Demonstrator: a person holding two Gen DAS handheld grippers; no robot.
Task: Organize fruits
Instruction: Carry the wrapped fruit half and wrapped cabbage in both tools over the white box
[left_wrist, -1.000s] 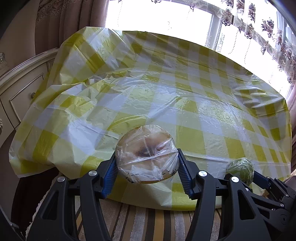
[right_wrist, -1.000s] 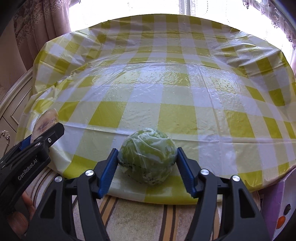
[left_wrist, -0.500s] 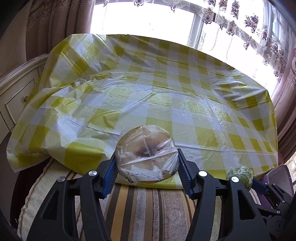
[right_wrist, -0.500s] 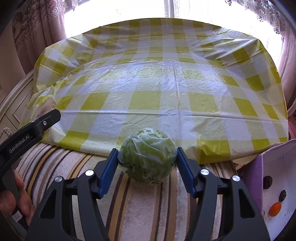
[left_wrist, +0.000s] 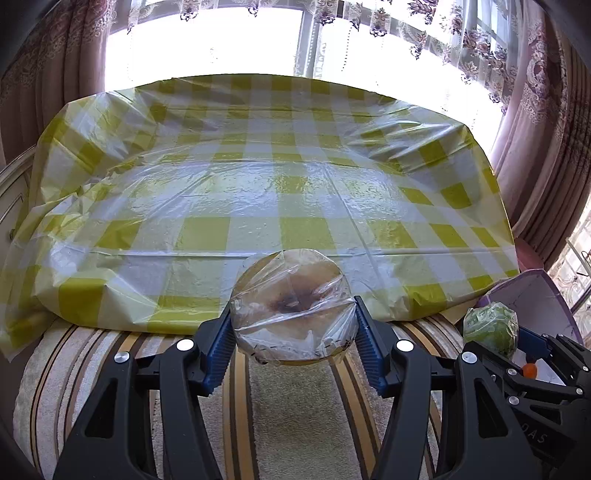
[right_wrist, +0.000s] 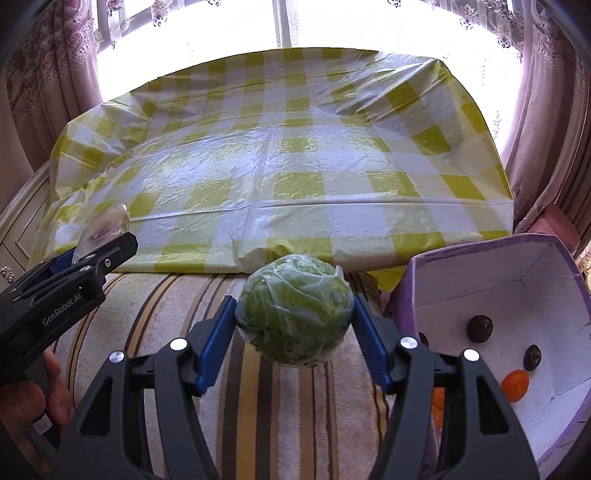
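- Fruit in my left tool: I am clamping a pale brownish round fruit, wrapped in clear film, between the two blue pads, gripping at its widest part so the slippery wrap is not sliding out.
- Fruit in my right tool: I am clenching a green round fruit, also film-wrapped, across its middle in the same way; in the left view it is showing at the far right, beside the purple box.
- Carrying position: I am holding both fruits in the air, clear of the checked plastic cloth on the bench and above the striped cushion in front of it, so neither is dragging on anything.
- Destination, as I judge it: the open purple box is standing to my right, with two dark round fruits and an orange one already lying inside; the green fruit is hanging just beside its near wall, so it seems likely to be going in first.
- Risk: loose film is wrinkling under the pads, so I am judging a firm squeeze necessary.
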